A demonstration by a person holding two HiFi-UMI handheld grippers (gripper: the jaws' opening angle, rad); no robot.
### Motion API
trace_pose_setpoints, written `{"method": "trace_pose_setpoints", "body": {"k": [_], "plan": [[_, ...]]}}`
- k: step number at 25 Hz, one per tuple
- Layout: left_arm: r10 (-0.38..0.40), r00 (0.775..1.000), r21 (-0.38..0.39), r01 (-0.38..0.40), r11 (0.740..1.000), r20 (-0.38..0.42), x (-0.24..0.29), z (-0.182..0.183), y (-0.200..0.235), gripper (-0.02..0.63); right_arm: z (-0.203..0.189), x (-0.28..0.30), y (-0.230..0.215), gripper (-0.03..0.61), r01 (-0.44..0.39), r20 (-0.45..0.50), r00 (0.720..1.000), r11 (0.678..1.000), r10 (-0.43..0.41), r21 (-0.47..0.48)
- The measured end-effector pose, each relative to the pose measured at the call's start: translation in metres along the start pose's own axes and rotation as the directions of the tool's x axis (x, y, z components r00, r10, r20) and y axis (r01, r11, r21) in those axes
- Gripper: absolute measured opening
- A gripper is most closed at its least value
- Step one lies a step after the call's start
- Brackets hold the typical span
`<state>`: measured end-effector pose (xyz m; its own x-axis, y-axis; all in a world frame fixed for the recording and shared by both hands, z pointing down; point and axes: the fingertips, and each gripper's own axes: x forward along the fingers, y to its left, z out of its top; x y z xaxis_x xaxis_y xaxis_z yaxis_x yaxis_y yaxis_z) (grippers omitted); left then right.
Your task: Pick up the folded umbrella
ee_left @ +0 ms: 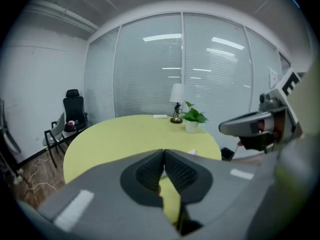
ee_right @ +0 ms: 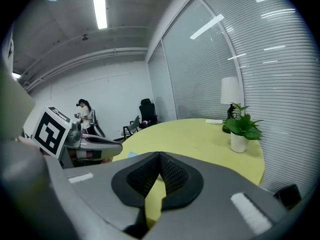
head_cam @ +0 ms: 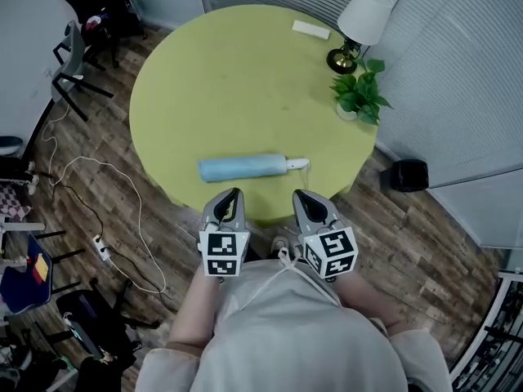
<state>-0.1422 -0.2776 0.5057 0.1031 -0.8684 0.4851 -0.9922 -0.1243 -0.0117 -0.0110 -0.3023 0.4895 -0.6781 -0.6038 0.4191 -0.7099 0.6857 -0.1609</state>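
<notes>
Counter: a round, yellow-green counter (head_cam: pixel 245 72) fills the room ahead of the left claw (head_cam: pixel 234 192) and the right claw (head_cam: pixel 300 193), which sit side by side at its near edge.
Chair: a black chair (head_cam: pixel 75 65) stands on the wood floor (head_cam: pixel 122 219), far ahead and to the left of the left claw.
Folded umbrella: the pale blue folded umbrella (head_cam: pixel 242 168) lies flat on the counter just ahead of both claws, crosswise to them and touched by neither. Its white handle end is nearer the right claw.
Lamp: a white-shaded lamp (head_cam: pixel 360 21) stands at the counter's far edge, well beyond the right claw.
Potted plant: a potted plant (head_cam: pixel 359 95) stands ahead and to the right of the right claw, just short of the lamp.
Left claw: jaws pressed together, holding nothing.
Right claw: jaws meeting at the tips, holding nothing.
White slab: a small white slab (head_cam: pixel 311 29) lies near the lamp, far ahead of the right claw.
</notes>
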Motion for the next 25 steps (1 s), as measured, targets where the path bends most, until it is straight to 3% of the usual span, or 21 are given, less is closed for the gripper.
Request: {"method": "trace_pose_setpoints", "body": {"k": [4,8,11,14,17,20,22,25], "plan": [[-0.102,0.993,0.093,0.107,0.99,-0.053,0.029,0.004,0.013,0.006,0.003,0.02,-0.012,0.0,0.095,-0.006,0.995,0.993,-0.095,0.065],[-0.237,0.963,0.152,0.255,0.955,-0.13,0.056,0.003,0.023,0.008,0.018,0.038,-0.02,0.0,0.178,0.034,0.983,0.979,-0.182,0.098],[-0.297,0.931,0.201,0.34,0.919,-0.214,0.073,-0.007,0.029,0.097,0.024,0.051,-0.021,0.0,0.215,0.044,0.974,0.97,-0.221,0.112],[-0.353,0.876,0.27,0.445,0.854,-0.329,0.091,-0.026,0.031,0.173,0.025,0.065,-0.018,0.0,0.234,0.039,0.97,0.968,-0.239,0.094],[-0.388,0.809,0.341,0.551,0.762,-0.441,0.108,-0.048,0.03,0.265,0.025,0.076,-0.018,-0.001,0.256,0.042,0.965,0.964,-0.259,0.07],[-0.38,0.755,0.413,0.625,0.663,-0.534,0.122,-0.068,0.027,0.299,0.023,0.081,-0.018,0.0,0.266,0.036,0.962,0.962,-0.269,0.066],[-0.374,0.737,0.43,0.647,0.629,-0.563,0.132,-0.073,0.025,0.312,0.023,0.084,-0.02,0.0,0.271,0.03,0.961,0.96,-0.273,0.066],[-0.346,0.721,0.441,0.659,0.609,-0.6,0.147,-0.081,0.024,0.325,0.023,0.086,-0.024,-0.001,0.275,0.02,0.961,0.959,-0.276,0.065]]}}
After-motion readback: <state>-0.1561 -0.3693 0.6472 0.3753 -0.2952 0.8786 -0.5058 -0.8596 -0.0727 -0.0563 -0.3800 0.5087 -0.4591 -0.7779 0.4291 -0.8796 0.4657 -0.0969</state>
